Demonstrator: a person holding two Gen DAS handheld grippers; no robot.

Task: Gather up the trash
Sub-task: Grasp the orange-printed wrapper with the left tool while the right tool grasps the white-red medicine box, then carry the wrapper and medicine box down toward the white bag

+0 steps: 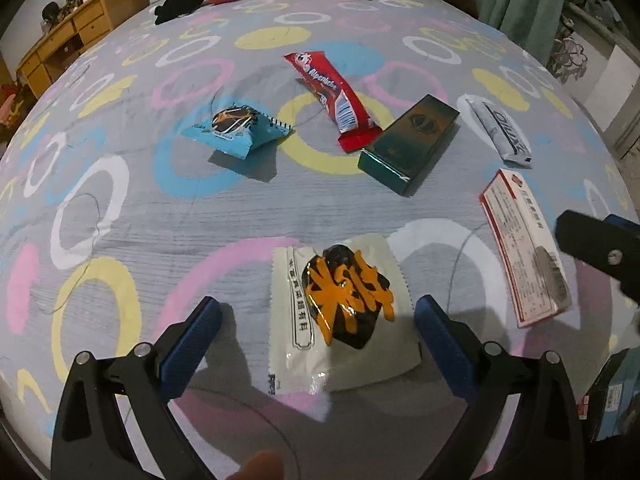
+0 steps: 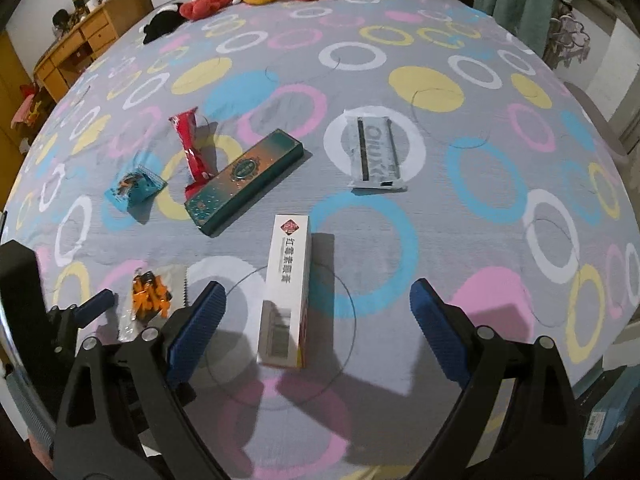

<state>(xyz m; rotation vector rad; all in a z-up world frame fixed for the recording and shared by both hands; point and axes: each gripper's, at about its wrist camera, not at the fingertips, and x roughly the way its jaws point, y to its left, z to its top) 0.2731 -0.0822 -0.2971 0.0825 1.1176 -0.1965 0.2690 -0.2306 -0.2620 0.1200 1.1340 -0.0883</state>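
Left hand-held gripper (image 1: pixel 318 320), right hand-held gripper (image 2: pixel 318 308): jaws spread wide.

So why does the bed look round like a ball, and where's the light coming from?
Both views are fisheye, so the flat bedspread bulges and the edges darken. In the left wrist view, glare shines on the white wrapper. In the right wrist view, the white box casts its shadow rightward, so light comes from the left.

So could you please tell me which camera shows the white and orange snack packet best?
The left wrist view: the snack packet lies large and unblocked between the open fingers. The right wrist view shows it small at the left edge, partly cut off by a finger.
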